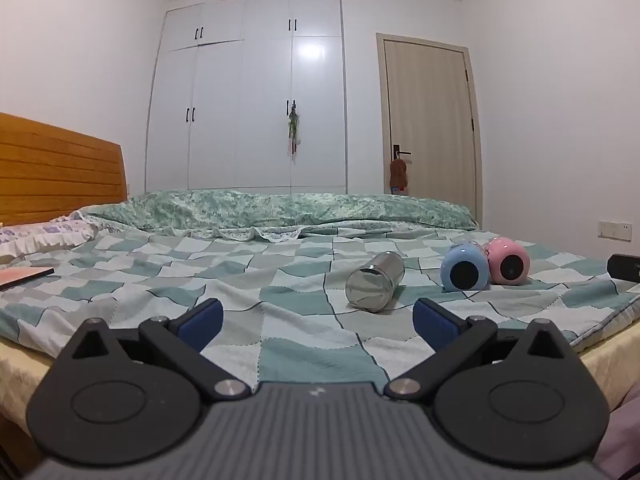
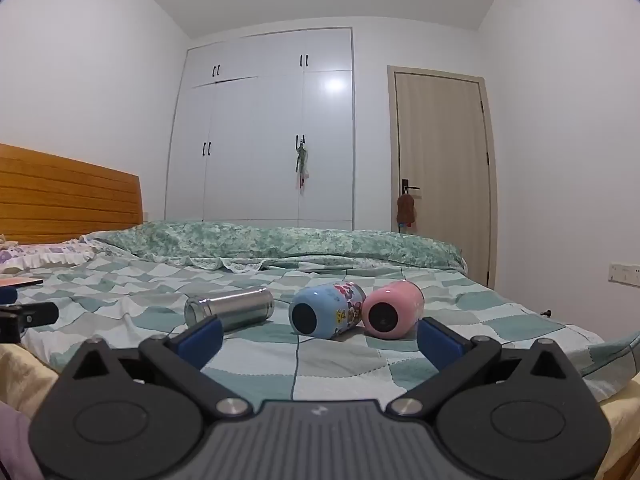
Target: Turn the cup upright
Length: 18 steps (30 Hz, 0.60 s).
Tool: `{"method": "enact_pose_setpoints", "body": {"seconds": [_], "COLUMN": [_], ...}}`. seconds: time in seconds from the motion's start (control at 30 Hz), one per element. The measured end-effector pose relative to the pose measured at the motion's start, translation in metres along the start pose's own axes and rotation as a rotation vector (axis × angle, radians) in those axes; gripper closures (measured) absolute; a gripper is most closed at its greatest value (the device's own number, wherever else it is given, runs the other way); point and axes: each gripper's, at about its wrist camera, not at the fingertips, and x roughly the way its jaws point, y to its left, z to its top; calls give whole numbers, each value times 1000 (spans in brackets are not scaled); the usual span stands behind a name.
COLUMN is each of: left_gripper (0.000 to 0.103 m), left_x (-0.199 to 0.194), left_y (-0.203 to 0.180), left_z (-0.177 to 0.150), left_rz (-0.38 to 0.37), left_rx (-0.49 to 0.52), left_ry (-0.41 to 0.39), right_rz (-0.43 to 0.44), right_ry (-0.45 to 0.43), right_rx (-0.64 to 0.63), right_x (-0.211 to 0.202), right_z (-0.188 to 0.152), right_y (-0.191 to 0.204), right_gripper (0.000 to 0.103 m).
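Left tongs (image 1: 318, 318), right tongs (image 2: 320, 334) both spread apart, empty; steel cup (image 1: 375, 287) on side, shiny.

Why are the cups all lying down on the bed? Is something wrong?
Yes, they've tipped over. The steel cup, blue cup and pink cup all lie on their sides on the checked blanket; blue and pink look like they touch. Nothing has spilled. Both grippers are open and empty.
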Motion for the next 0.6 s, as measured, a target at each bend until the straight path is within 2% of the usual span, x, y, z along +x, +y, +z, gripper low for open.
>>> {"method": "enact_pose_setpoints", "body": {"seconds": [0.23, 0.6], "left_gripper": [0, 0], "left_x": [2, -1], "left_y": [8, 9], "left_z": [-2, -1], "left_rz": [-14, -14], "left_rx": [-46, -48], "left_ry": [3, -7], "right_rz": [-2, -4], "right_ry": [6, 9], "right_rx": [-13, -22], "right_x": [2, 4], "right_z": [-3, -1], "right_y": [0, 3], "right_gripper": [0, 0]}}
